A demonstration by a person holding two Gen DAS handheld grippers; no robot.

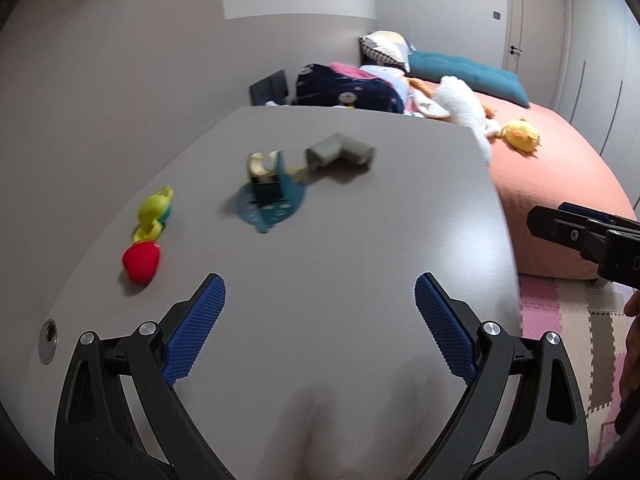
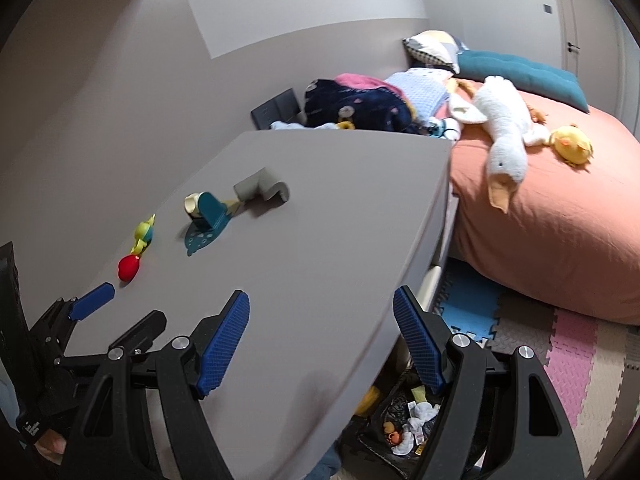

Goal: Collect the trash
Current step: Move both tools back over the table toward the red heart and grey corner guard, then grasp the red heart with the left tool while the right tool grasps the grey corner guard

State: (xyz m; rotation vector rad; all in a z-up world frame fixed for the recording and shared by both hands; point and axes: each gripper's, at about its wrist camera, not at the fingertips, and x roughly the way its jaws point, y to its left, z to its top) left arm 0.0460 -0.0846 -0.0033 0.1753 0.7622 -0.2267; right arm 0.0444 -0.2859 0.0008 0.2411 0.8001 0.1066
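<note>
Table (image 1: 340, 280) running grey and mostly bare under both tools. Far left: red strawberry toy (image 1: 141, 261), touching a yellow-green toy (image 1: 154, 214) just beyond. Mid-table: teal tape dispenser (image 1: 270, 190), blurred in the left view, sharper in the right, just beside a grey corner guard (image 1: 340, 153). Nearer: left gripper (image 1: 320, 328), fingers spread wide, holding nothing. Right gripper (image 2: 320, 344) likewise splayed and bare, hanging over the table's near edge. Lower right, under that edge: trash bin (image 2: 380, 420) lined in black, crumpled wrappers (image 2: 416, 424) inside. Probably light, soft foam on the guard; best pinched across one arm of the L. Dispenser likely stiffer, slicker; safer gripped across its flat sides.
</note>
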